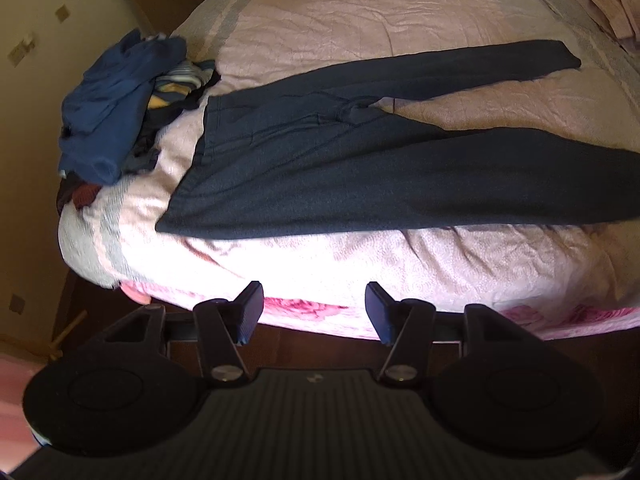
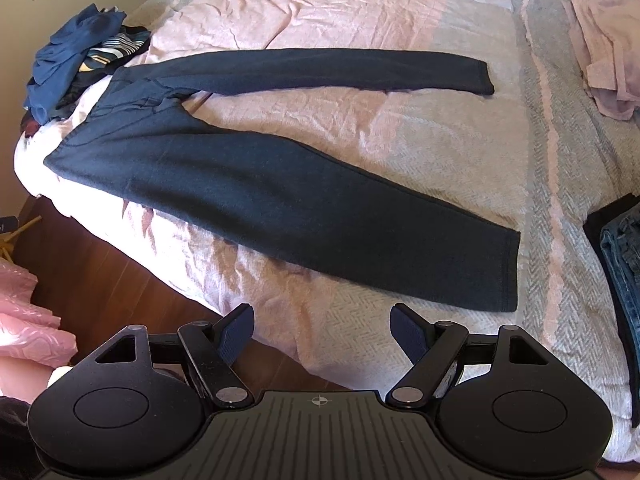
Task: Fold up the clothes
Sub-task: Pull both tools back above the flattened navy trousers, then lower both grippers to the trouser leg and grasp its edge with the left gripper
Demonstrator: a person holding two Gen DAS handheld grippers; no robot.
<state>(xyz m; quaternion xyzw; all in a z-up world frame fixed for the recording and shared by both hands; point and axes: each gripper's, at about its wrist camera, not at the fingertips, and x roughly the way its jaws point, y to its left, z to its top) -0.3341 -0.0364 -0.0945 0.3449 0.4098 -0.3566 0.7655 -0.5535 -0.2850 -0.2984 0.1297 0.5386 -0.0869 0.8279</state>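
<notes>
Two grippers hung empty over the near edge of the bed [image 2: 400, 12]: your left gripper [image 1: 314, 312] stood about half open, your right gripper [image 2: 322, 334] wider, nothing between the pads of either. The dark trousers [image 2: 248, 184] lay flat near that edge, legs splayed apart, waistband toward the left corner beside the pile of unfolded clothes [image 1: 116, 108]. If you had pinched too deep at a hem, you would likely have caught the pink quilt [image 2: 360, 128] with it, and dragging the waistband could have snagged the pile. Folded jeans [image 2: 624, 264] sat at the right edge, a pink garment [image 2: 604, 48] beyond; dark wooden floor [image 2: 100, 280] showed below.
</notes>
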